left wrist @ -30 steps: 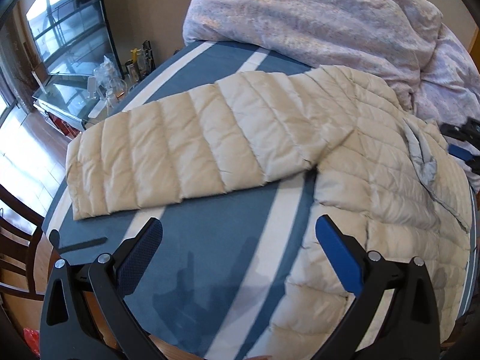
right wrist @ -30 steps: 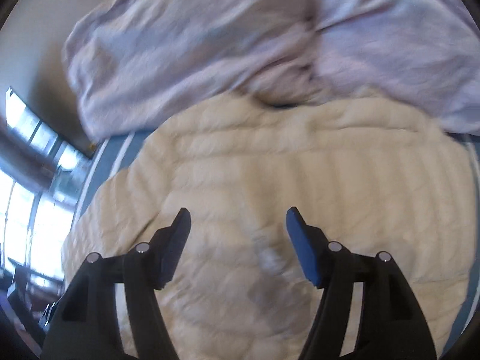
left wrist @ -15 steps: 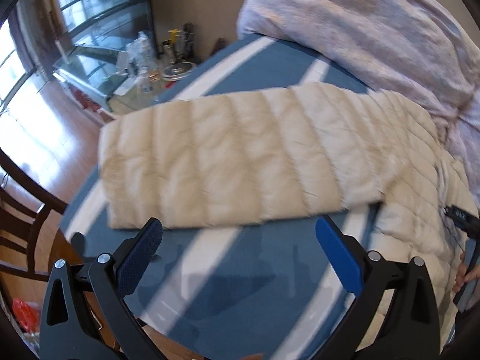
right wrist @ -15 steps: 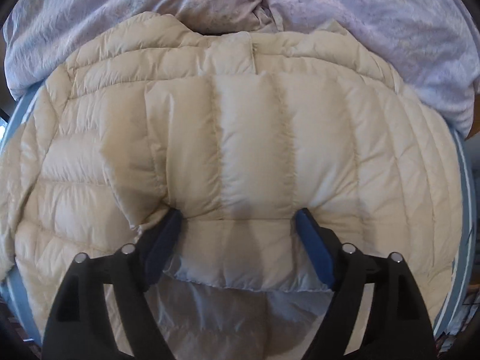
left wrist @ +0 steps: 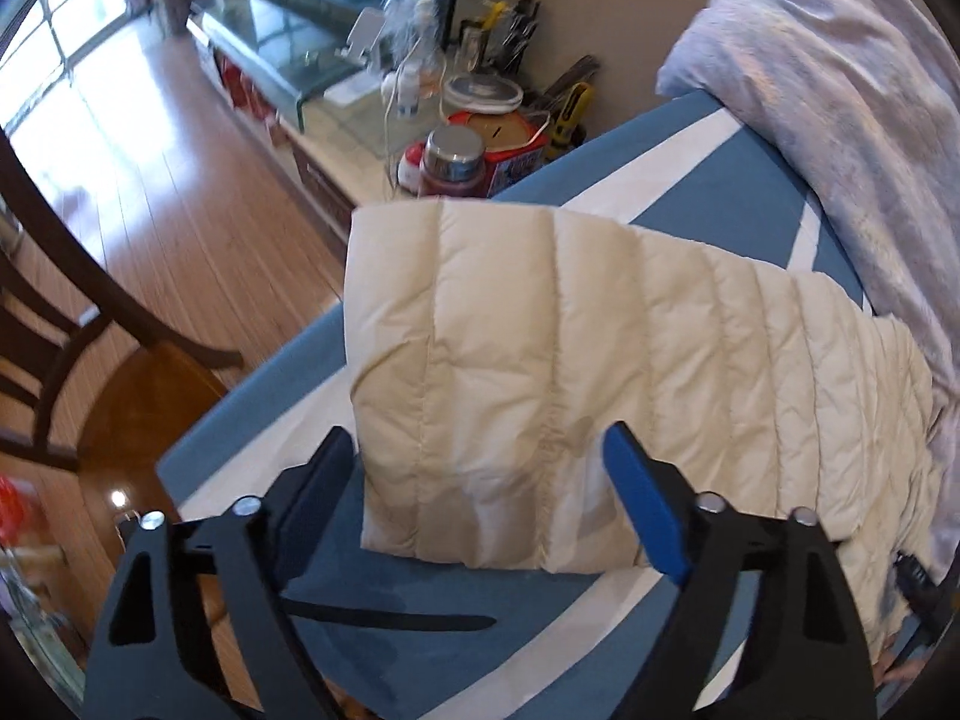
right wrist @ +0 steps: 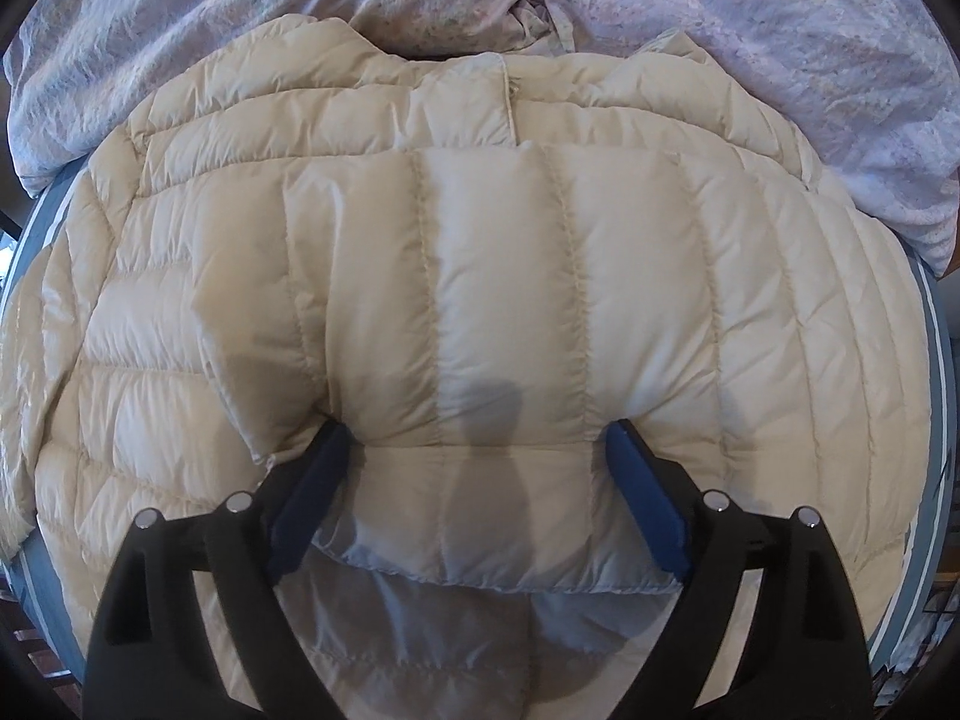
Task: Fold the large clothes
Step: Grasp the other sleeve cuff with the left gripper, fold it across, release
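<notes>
Over the sleeve cuff, left gripper now nearer than before, both grippers' fingers spread wide.

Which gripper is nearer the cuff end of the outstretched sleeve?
Left. The left gripper straddles the sleeve cuff, open. The right gripper is over the other sleeve, folded across the jacket body.

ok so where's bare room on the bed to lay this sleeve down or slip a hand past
Bare blue-striped cover lies in front of the spread sleeve, by the left hand-held gripper, and behind the sleeve toward the bedding. Crowded: the jacket body fills the bed to its edges, bedding along its collar side.
</notes>
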A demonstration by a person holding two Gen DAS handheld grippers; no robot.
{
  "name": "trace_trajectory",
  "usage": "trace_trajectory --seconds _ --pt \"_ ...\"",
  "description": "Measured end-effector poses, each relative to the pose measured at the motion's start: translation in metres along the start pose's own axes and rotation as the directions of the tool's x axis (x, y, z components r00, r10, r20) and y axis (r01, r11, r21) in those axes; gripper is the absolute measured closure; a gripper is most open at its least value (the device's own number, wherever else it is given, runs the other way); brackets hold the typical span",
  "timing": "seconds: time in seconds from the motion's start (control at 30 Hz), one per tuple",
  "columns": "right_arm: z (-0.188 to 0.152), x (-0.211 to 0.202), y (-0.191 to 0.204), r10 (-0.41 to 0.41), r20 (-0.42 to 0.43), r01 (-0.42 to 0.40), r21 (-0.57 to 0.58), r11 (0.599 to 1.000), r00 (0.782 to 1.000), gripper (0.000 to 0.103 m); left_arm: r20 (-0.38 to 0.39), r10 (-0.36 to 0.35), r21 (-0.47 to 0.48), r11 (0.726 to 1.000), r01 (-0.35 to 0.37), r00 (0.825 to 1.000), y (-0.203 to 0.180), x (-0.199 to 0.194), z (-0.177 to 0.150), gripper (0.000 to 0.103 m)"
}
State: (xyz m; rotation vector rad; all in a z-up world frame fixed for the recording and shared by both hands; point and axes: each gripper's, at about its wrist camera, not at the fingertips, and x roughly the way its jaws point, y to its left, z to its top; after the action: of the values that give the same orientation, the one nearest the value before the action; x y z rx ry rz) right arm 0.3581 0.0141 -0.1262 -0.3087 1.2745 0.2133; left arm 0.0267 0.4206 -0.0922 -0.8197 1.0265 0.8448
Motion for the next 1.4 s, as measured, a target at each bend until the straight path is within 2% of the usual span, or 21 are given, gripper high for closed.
trace_trajectory --seconds 0.1,0.17,0.27,0.33,0.4,0.53,0.67,0.77,0.9,1.07,1.23,1.37,1.4 --pt "-0.004 0.0 -0.002 0.004 0.001 -0.004 -0.004 1.0 1.0 0.014 0.017 0.012 -0.005 1.0 -0.012 1.0 0.0 -0.001 -0.002 0.024" --pt "-0.004 0.0 -0.003 0.006 0.001 -0.006 -0.006 1.0 1.0 0.013 0.029 0.022 -0.01 1.0 -0.022 0.999 -0.002 -0.003 -0.002 0.032" --pt "-0.004 0.0 -0.005 0.008 0.001 -0.008 -0.005 1.0 1.0 0.012 0.041 0.023 -0.013 1.0 -0.023 0.999 -0.003 -0.004 -0.001 0.054" --pt "-0.004 0.001 -0.006 0.007 0.003 -0.007 -0.004 1.0 1.0 0.012 0.037 0.005 -0.019 1.0 -0.005 0.999 -0.004 -0.005 -0.001 0.084" --pt "-0.003 0.0 -0.005 0.008 0.003 -0.008 -0.004 1.0 1.0 0.012 0.04 -0.009 -0.015 1.0 0.009 0.999 -0.008 -0.008 -0.002 0.093" --pt "-0.005 0.001 -0.004 0.002 0.011 -0.002 -0.01 1.0 1.0 0.009 0.072 -0.012 0.057 0.998 0.008 0.997 -0.034 -0.023 0.001 0.099" --pt "-0.009 0.002 -0.006 0.009 0.018 -0.009 -0.021 1.0 1.0 0.008 0.125 -0.086 0.151 0.986 0.066 0.989 -0.073 -0.052 0.002 0.099" --pt "-0.012 -0.002 -0.011 0.024 0.012 -0.024 -0.023 0.999 1.0 0.008 0.155 -0.153 0.235 0.965 0.114 0.976 -0.113 -0.076 0.0 0.1" --pt "-0.017 -0.014 -0.023 0.051 0.009 -0.051 -0.006 0.999 0.999 0.008 0.168 -0.261 0.351 0.917 0.19 0.951 -0.171 -0.106 -0.009 0.1" --pt "-0.03 -0.038 -0.045 0.088 0.046 -0.09 0.034 0.995 0.995 0.008 0.117 -0.382 0.488 0.826 0.282 0.917 -0.251 -0.126 -0.042 0.1" --pt "-0.052 -0.056 -0.085 0.091 0.086 -0.098 0.081 0.992 0.992 0.008 0.01 -0.459 0.599 0.714 0.362 0.888 -0.325 -0.129 -0.095 0.1" --pt "-0.069 -0.064 -0.12 0.073 0.1 -0.086 0.13 0.988 0.992 0.008 -0.091 -0.485 0.659 0.625 0.418 0.87 -0.379 -0.122 -0.142 0.1" --pt "-0.072 -0.064 -0.129 0.07 0.1 -0.084 0.145 0.986 0.992 0.008 -0.107 -0.486 0.667 0.612 0.425 0.868 -0.389 -0.12 -0.15 0.1"
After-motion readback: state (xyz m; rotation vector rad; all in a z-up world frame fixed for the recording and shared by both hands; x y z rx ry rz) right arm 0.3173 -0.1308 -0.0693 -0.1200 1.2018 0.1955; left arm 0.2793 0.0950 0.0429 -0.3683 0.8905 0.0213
